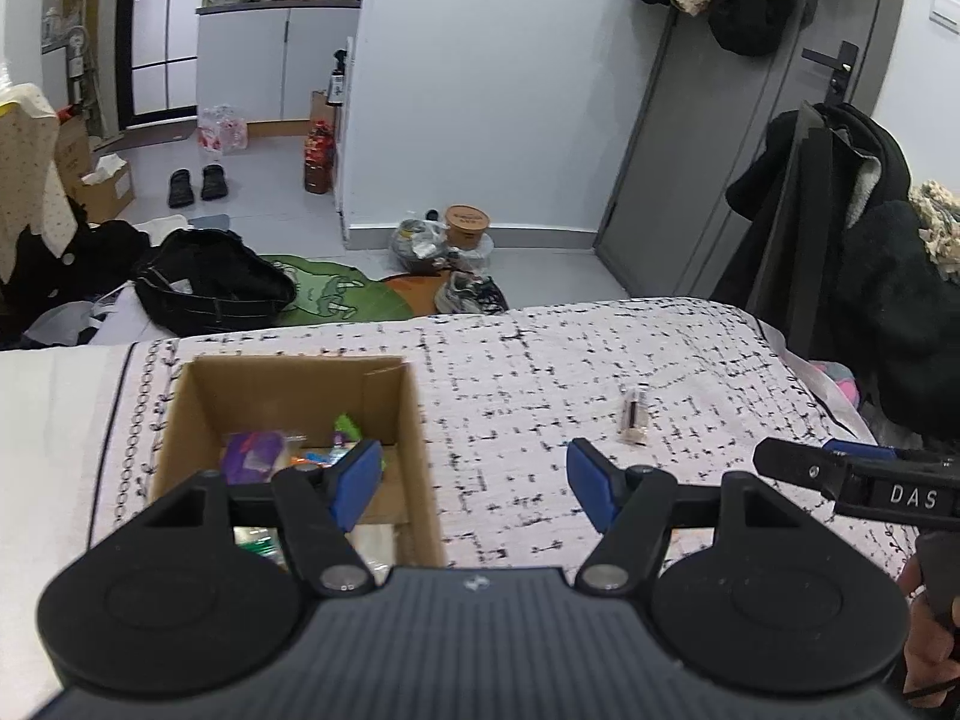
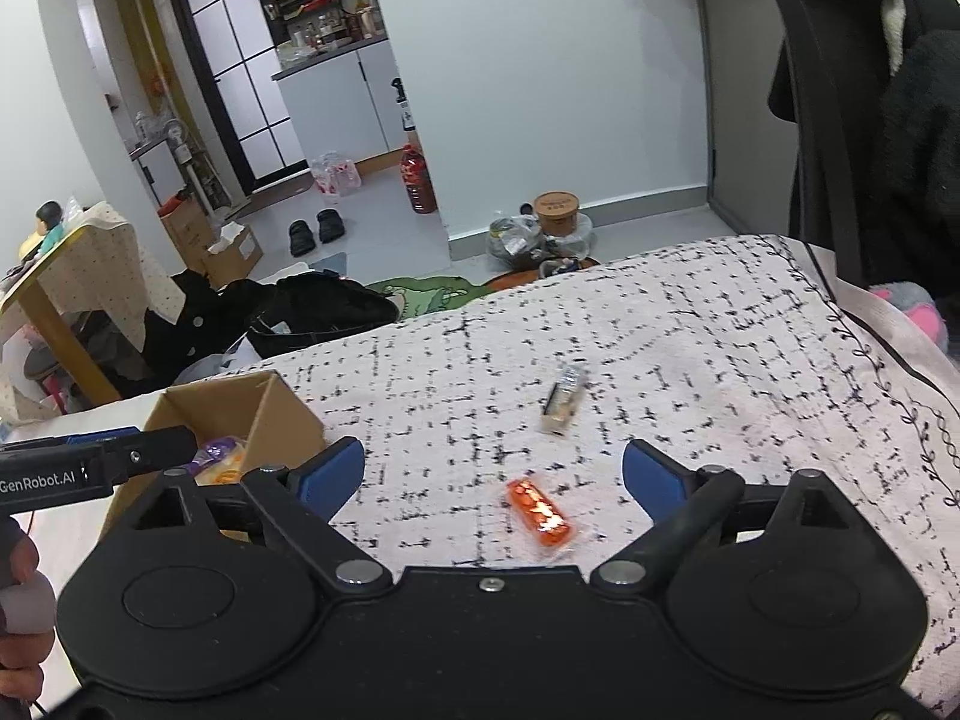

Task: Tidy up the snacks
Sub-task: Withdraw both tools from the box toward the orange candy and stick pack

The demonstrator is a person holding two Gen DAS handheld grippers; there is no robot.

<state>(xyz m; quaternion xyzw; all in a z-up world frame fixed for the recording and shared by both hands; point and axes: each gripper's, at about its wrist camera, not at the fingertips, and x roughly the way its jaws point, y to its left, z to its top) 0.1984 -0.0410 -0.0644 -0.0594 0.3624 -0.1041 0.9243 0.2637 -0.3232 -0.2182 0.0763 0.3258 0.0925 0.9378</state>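
Blue-padded right gripper jaws spread wide, nothing between the pads, hovering over the white black-flecked cloth; an orange snack packet lies on the cloth just beyond and between the fingertips. Left gripper jaws also apart and empty, its left finger over the open cardboard box, which holds several wrapped snacks. Farther out on the cloth, well clear of the box, lies a small brown-and-clear snack packet.
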